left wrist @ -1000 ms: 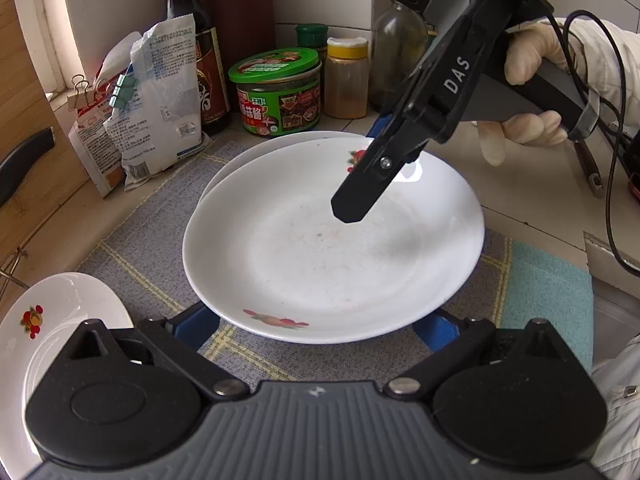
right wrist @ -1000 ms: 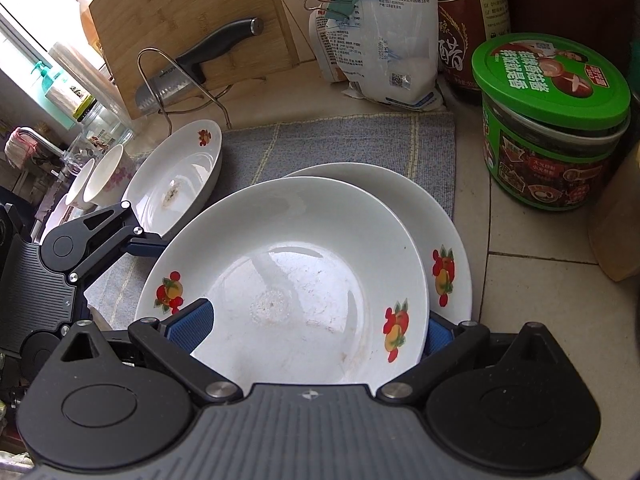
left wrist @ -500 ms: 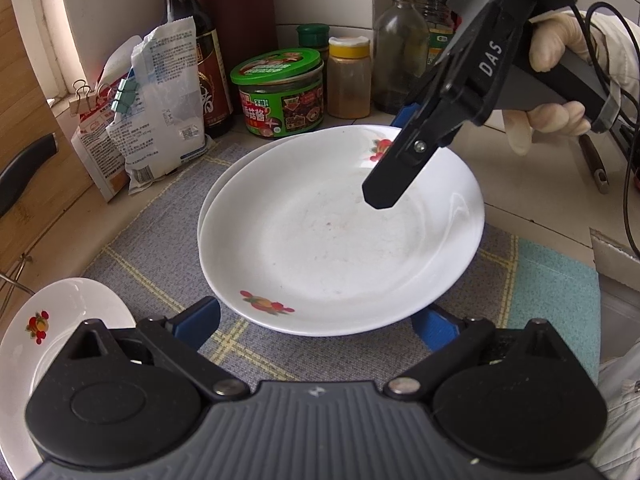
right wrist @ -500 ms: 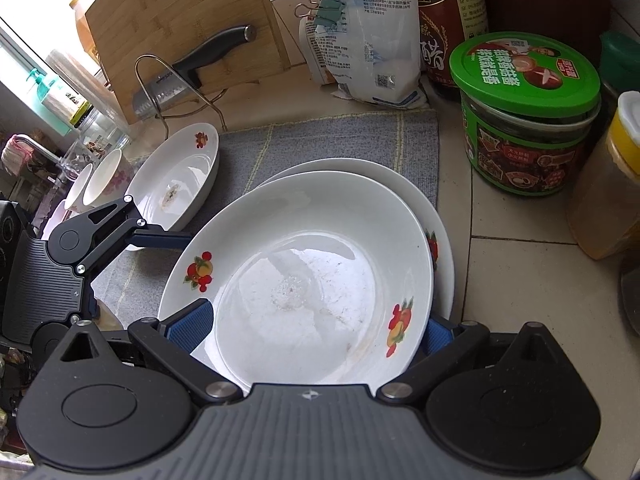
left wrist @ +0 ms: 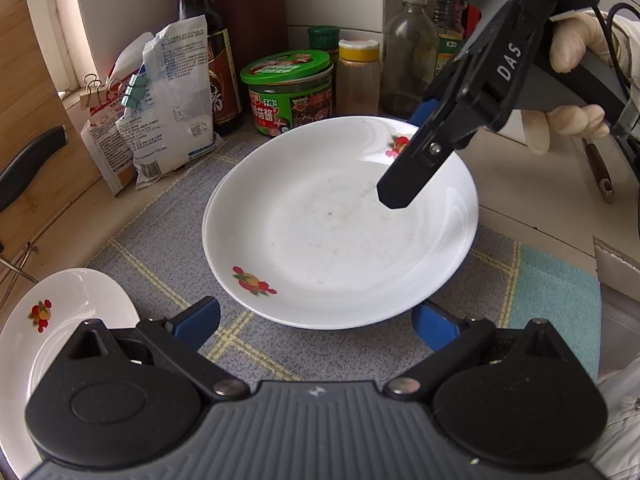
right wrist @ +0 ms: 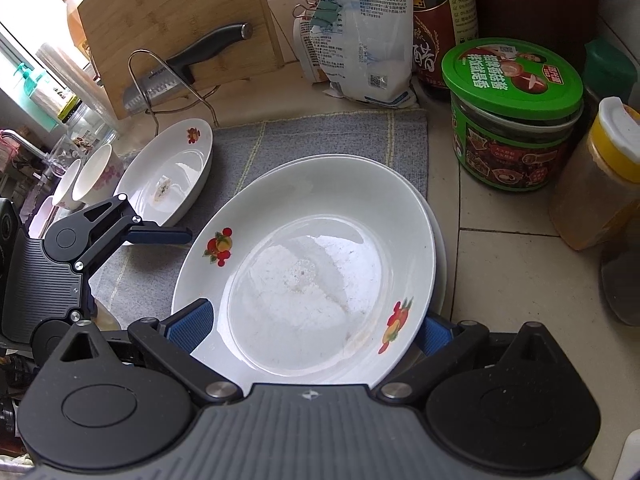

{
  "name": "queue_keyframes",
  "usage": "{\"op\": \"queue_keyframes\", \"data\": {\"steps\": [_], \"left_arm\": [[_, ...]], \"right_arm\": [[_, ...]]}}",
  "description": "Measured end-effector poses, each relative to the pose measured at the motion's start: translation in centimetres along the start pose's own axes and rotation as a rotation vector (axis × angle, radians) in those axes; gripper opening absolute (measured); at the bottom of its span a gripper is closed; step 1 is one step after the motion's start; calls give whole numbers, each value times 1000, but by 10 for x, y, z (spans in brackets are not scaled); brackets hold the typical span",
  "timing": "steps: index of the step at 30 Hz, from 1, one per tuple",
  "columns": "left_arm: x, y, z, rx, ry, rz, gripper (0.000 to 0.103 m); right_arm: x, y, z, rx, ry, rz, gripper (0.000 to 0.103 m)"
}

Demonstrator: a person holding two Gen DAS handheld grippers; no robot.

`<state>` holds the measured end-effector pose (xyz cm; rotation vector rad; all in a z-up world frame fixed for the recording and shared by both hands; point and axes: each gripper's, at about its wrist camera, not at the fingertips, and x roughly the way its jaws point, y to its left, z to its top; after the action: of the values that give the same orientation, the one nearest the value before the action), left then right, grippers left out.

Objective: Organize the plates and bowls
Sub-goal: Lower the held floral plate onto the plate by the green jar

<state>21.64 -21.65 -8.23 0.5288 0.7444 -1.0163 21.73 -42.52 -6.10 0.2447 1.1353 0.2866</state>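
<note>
A white fruit-print plate (left wrist: 340, 232) (right wrist: 308, 276) sits nested on a second white plate (right wrist: 439, 248) on the grey mat. My right gripper (right wrist: 310, 326) is wide open, its blue pads either side of the top plate's near rim; in the left wrist view its finger (left wrist: 416, 176) hangs over the plate. My left gripper (left wrist: 316, 320) is open and empty at the opposite rim, and shows in the right wrist view (right wrist: 160, 236). A third fruit-print plate (left wrist: 60, 320) (right wrist: 172, 172) lies on the mat's left end.
A green-lidded jar (right wrist: 512, 116), yellow-capped spice jar (right wrist: 600, 176), sauce bottle (left wrist: 208, 48) and clipped bags (left wrist: 168, 96) crowd the back. A knife rack and bamboo board (right wrist: 176, 28) stand far left. Floral cups (right wrist: 96, 172) sit beyond the third plate.
The top plate moved back over the lower plate and settled onto it, nearly covering it. Both grippers shifted with it; the left gripper now stands a little back from the rim.
</note>
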Motion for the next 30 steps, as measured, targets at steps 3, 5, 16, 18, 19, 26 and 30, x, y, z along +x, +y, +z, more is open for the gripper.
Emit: {"op": "queue_keyframes", "data": {"steps": [3, 5, 16, 18, 19, 26, 30], "left_arm": [[-2, 0, 1, -3, -7, 5, 101], [-2, -1, 1, -3, -7, 10, 101], [-4, -2, 1, -16, -7, 20, 101], [-4, -3, 2, -13, -6, 22, 101], [-4, -3, 2, -14, -6, 21, 101], [-4, -5, 3, -17, -4, 21, 101], [-9, -3, 2, -39, -10, 21, 101]], "right_arm": [[0, 2, -1, -7, 3, -13, 103], [-1, 4, -2, -13, 7, -24, 103], [-2, 11, -6, -43, 22, -56, 103], [-2, 13, -8, -50, 24, -64, 103], [-3, 13, -8, -51, 25, -66, 103], [-7, 14, -12, -43, 31, -79, 103], [-11, 12, -18, -49, 28, -95, 103]]}}
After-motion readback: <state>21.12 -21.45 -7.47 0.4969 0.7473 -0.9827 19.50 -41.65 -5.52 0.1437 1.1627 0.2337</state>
